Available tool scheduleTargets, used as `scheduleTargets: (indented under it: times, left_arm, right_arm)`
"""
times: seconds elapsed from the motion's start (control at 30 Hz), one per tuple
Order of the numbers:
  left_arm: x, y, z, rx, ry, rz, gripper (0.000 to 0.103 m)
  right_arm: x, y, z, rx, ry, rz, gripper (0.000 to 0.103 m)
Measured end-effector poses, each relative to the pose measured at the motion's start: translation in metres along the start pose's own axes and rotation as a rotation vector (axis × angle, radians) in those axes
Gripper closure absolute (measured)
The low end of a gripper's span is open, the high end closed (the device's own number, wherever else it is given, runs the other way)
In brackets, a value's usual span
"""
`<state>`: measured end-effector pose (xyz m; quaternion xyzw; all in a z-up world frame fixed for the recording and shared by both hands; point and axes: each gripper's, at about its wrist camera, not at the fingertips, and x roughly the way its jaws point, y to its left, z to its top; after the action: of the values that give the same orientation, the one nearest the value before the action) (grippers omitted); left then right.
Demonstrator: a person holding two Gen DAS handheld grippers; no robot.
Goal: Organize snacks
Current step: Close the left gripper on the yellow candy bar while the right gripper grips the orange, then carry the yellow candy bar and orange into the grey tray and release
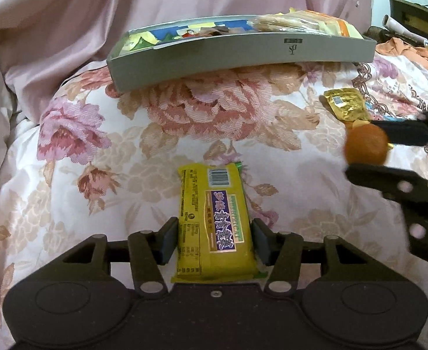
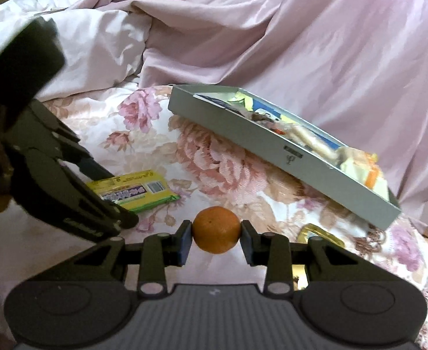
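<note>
The left gripper (image 1: 214,240) is clenched on the yellow biscuit packet (image 1: 214,224), which it grips near one end, so the long packet could sag or twist out on its way to the grey tray (image 1: 243,55). Further right, the right gripper (image 2: 216,234) pinches a small orange (image 2: 216,229) by its sides (round and smooth, so it may roll free). The tray sits tilted on the flowered quilt (image 1: 97,175), already crowded; a drop could tip it. A gold-wrapped snack (image 1: 345,103) lies on the quilt, well apart from the tray.
</note>
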<state>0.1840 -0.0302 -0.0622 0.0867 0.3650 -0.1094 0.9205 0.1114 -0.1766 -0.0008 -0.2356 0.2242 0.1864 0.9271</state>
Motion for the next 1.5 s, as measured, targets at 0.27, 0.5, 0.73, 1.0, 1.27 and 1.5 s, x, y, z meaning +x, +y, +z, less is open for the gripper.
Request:
scheduleTargets:
  times: [0.27, 0.5, 0.73, 1.0, 1.27, 1.5]
  left_arm:
    - [-0.01, -0.001, 0.001, -0.073, 0.004, 0.003, 0.053]
    - [-0.035, -0.006, 0.0, -0.133, -0.037, 0.004, 0.054]
    - [-0.061, -0.015, -0.007, -0.127, -0.07, 0.034, 0.054]
    - [-0.094, -0.006, 0.008, -0.234, -0.169, -0.01, 0.054]
    - [-0.116, 0.004, 0.057, -0.259, -0.335, 0.019, 0.054]
    - [-0.098, 0.018, 0.105, -0.277, -0.401, 0.03, 0.054]
  right_arm:
    - [-0.021, 0.006, -0.011, 0.009, 0.011, -0.026, 0.063]
    - [-0.029, 0.008, -0.007, 0.01, -0.032, -0.032, 0.063]
    - [-0.033, 0.008, -0.005, 0.008, -0.064, -0.034, 0.063]
    - [-0.041, 0.004, -0.001, 0.012, -0.114, -0.054, 0.063]
    - [-0.033, -0.015, 0.014, 0.046, -0.192, -0.081, 0.063]
    - [-0.012, -0.039, 0.041, 0.114, -0.277, -0.08, 0.063]
